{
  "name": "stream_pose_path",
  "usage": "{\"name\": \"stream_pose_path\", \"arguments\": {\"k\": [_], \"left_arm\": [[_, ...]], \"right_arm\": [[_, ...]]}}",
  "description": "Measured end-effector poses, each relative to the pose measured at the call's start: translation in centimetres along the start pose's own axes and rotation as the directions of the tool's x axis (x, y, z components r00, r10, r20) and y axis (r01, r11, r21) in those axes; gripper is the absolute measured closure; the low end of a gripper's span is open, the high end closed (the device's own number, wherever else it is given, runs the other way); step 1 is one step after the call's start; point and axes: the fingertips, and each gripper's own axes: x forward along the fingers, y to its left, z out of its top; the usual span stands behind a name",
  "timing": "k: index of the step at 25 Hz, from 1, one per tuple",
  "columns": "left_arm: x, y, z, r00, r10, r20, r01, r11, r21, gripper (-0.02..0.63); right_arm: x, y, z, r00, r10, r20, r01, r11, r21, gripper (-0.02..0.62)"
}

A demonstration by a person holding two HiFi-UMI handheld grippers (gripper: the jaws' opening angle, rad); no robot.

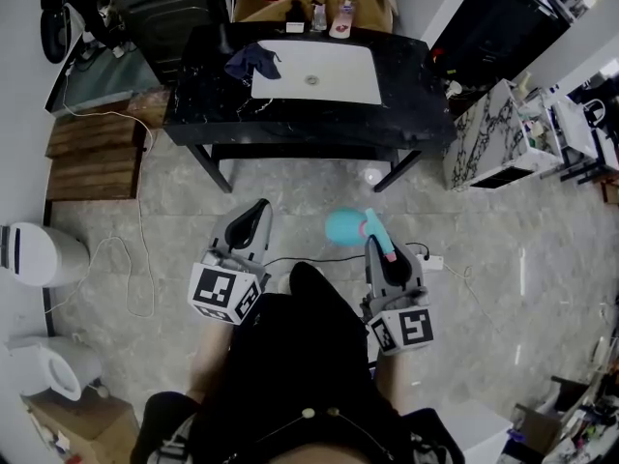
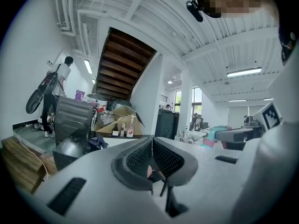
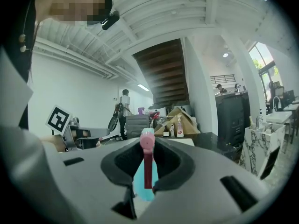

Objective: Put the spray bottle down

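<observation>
In the head view my right gripper (image 1: 373, 244) is shut on a spray bottle (image 1: 341, 226) with a teal body and a pink head, held above the floor in front of the person. In the right gripper view the bottle's pink trigger (image 3: 148, 164) stands upright between the pads of the right gripper (image 3: 148, 174), and its teal body hangs below. My left gripper (image 1: 259, 207) is beside it to the left, shut with nothing in it; in its own view the left gripper (image 2: 152, 148) shows its pads together. Both point toward the black table (image 1: 290, 114).
The black table holds a white inset basin (image 1: 314, 71), a dark blue cloth (image 1: 253, 62) and several small bottles (image 1: 319, 14) at its back. A marble-patterned cabinet (image 1: 484, 138) stands to the right, wooden pallets (image 1: 92, 158) to the left, and a cable (image 1: 135, 259) runs across the floor.
</observation>
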Motion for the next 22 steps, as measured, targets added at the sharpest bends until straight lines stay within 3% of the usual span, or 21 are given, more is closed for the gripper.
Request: {"name": "stream_pose_path", "arguments": {"k": [12,22], "left_arm": [[2.6,2.2,-0.6,0.999,0.033,-0.028,-0.033,0.999,0.003,0.596],[12.3,4.9,1.2,0.999,0.030,-0.031,-0.029,0.999,0.031,0.596]], "right_arm": [[4.0,-1.3,-0.3,0.999,0.037,-0.008,-0.037,0.999,0.025,0.528],[13.2,-7.4,1.5,0.998,0.066,0.002,-0.066,0.998,0.025,0.528]]}}
